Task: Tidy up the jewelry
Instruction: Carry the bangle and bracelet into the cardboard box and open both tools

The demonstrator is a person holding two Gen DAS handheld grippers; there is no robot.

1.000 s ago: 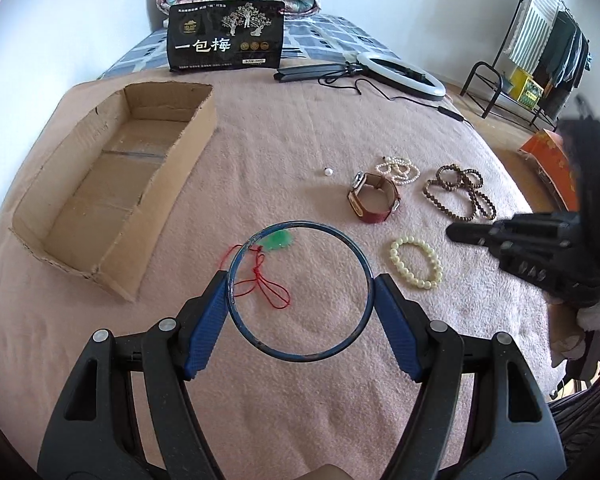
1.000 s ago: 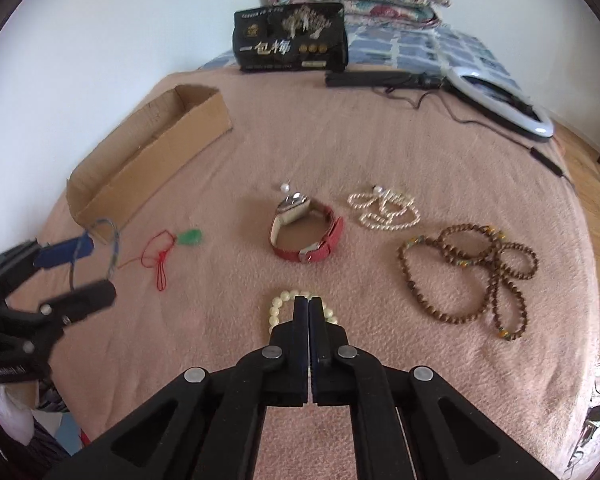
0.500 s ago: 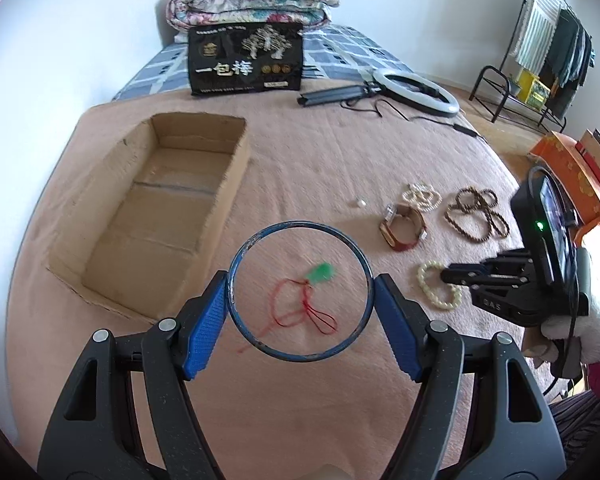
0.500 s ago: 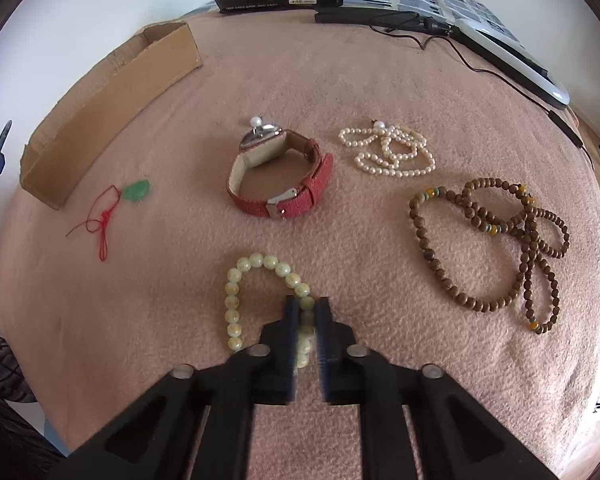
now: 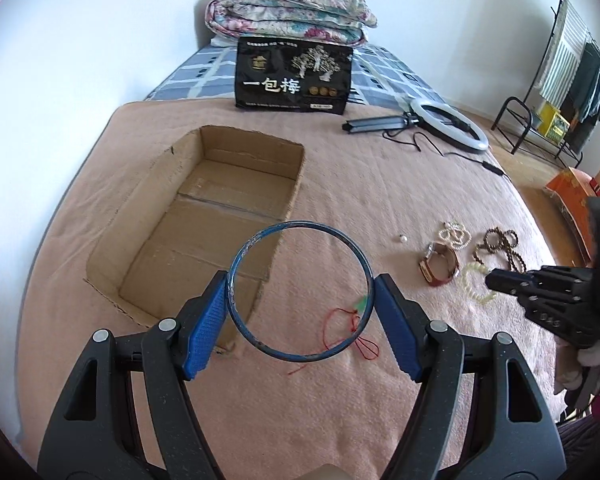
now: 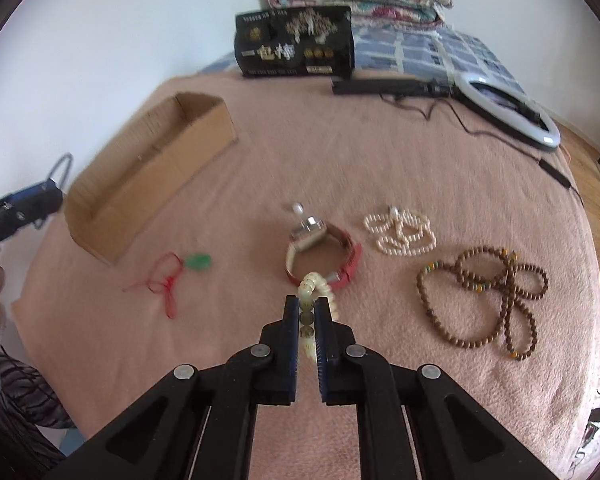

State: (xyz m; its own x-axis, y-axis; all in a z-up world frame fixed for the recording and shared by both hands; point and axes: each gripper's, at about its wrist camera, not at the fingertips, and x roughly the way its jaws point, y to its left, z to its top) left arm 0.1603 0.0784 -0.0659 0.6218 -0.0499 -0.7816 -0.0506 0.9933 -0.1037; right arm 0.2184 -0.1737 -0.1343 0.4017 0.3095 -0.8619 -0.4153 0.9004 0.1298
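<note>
1. While the left gripper [image 5: 300, 320] hangs above the pink blanket [image 5: 380, 184], its blue-padded jaws are spread wide and clamp a thin blue bangle [image 5: 300, 292] between them, partly over the near corner of the open cardboard box [image 5: 204, 220].
2. Beneath the bangle's right edge lies a green pendant on knotted red cord [image 6: 172, 280].
3. A red-strapped watch [image 6: 324, 252] sits mid-blanket.
4. Nearly closed, the right gripper [image 6: 308, 312] pinches a pale, glossy bead bracelet [image 6: 312, 284], lifted before the watch.
5. Rightward lie a white pearl strand [image 6: 400, 232] and looped brown wooden beads [image 6: 488, 300].
</note>
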